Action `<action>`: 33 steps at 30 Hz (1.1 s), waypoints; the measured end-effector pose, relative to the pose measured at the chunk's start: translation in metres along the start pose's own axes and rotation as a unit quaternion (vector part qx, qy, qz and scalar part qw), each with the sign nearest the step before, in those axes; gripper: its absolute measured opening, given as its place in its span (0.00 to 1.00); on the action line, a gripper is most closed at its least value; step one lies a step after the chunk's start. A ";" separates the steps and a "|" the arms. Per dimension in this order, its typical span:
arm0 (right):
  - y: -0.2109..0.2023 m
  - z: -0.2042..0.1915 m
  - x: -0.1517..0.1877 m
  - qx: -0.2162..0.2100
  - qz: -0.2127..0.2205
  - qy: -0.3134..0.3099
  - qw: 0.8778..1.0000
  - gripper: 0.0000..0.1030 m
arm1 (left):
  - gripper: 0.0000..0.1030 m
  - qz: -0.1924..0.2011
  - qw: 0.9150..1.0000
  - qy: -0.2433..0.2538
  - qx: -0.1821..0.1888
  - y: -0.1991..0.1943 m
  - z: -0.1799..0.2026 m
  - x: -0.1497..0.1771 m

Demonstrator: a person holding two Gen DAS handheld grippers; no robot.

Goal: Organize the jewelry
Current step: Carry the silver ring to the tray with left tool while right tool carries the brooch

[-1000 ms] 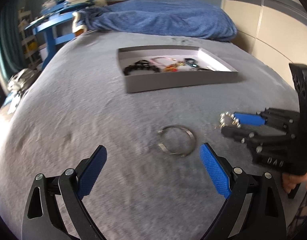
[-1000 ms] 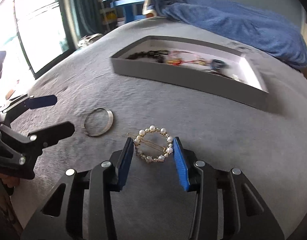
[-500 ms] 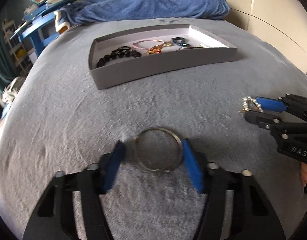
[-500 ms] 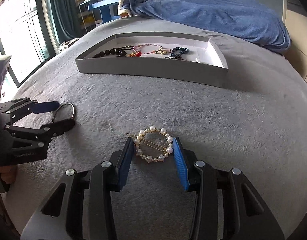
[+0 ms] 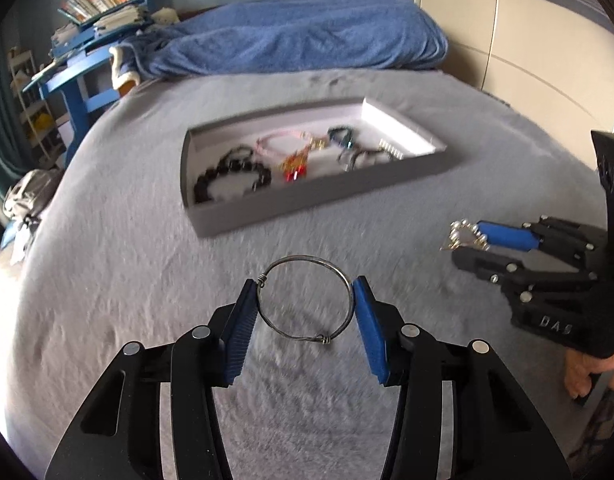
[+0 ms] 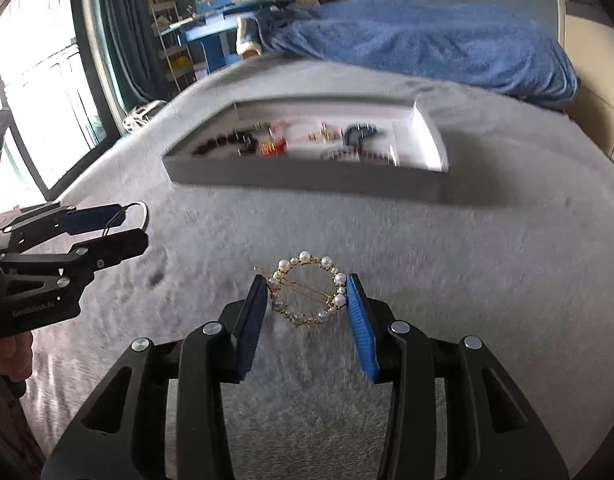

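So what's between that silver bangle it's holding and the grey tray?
Nothing but bare grey blanket. In the left wrist view, the left gripper holds the silver bangle, and only fuzzy fabric stretches up to the grey tray.

Black left gripper [image 5: 305,300], blue pads [image 5: 239,336], silver screws

Daylight is poured in from the window [image 6: 39,92], which is blown out to white glare. The gray tray [image 6: 307,178] right of that window is smeared by motion blur, its contents streaked. Soft, faint shadows are cast on the gray bedspread [image 5: 127,280] below the tray. Edges are bent and darkened by fisheye distortion.
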State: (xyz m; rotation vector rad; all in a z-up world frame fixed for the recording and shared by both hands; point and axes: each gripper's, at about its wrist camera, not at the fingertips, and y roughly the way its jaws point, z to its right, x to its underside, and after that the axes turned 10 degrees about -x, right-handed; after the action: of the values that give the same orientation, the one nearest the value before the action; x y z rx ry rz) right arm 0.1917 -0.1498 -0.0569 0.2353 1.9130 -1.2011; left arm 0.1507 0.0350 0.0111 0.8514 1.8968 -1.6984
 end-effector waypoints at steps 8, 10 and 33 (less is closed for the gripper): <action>-0.034 0.005 -0.043 -0.005 0.037 0.000 0.999 0.39 | 0.48 0.028 0.999 -0.005 0.015 -0.021 -0.006 -0.053; -0.042 0.009 -0.058 -0.002 0.044 -0.003 0.999 0.39 | 0.48 0.033 0.999 -0.011 0.020 -0.022 -0.009 -0.067; -0.008 0.053 -0.129 0.014 0.045 0.005 0.999 0.39 | 0.48 0.034 0.999 -0.028 0.020 0.035 -0.019 -0.116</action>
State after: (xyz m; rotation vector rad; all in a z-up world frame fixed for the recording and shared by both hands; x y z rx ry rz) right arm 0.2974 -0.1631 0.0334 0.3411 1.8747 -1.1696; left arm 0.2590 0.0383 0.0691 0.8643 1.7842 -1.7060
